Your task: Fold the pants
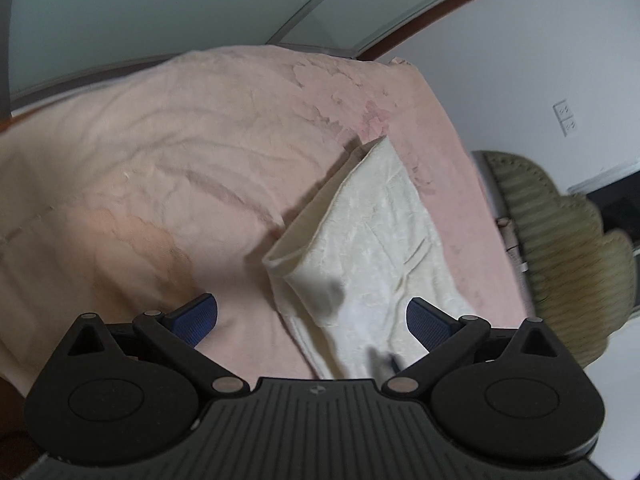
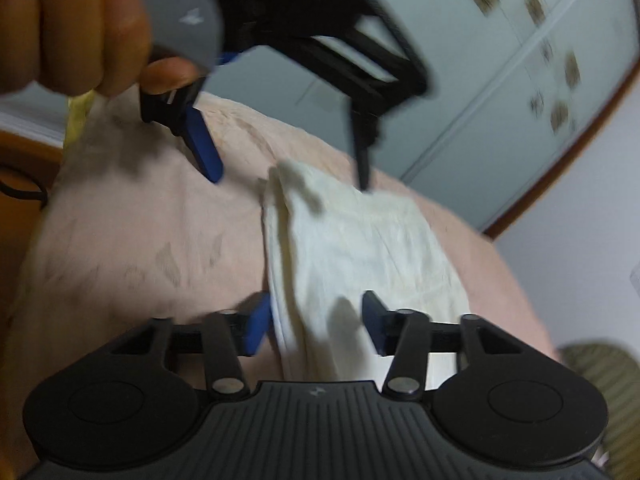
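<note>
The cream pants [image 1: 372,240] lie folded into a narrow stack on the pink bed cover [image 1: 180,140]. They also show in the right wrist view [image 2: 352,240]. My left gripper [image 1: 312,320] is open and empty, hovering over the near end of the stack. From the right wrist view it [image 2: 288,176] hangs over the far end of the pants, jaws apart. My right gripper [image 2: 316,324] is open and empty, its jaws either side of the near edge of the pants.
The pink cover [image 2: 140,240] drapes over the whole bed. A wicker chair [image 1: 560,248] stands past the bed's right edge. A wardrobe with pale doors [image 2: 500,60] is behind. A hand [image 2: 72,28] holds the left gripper.
</note>
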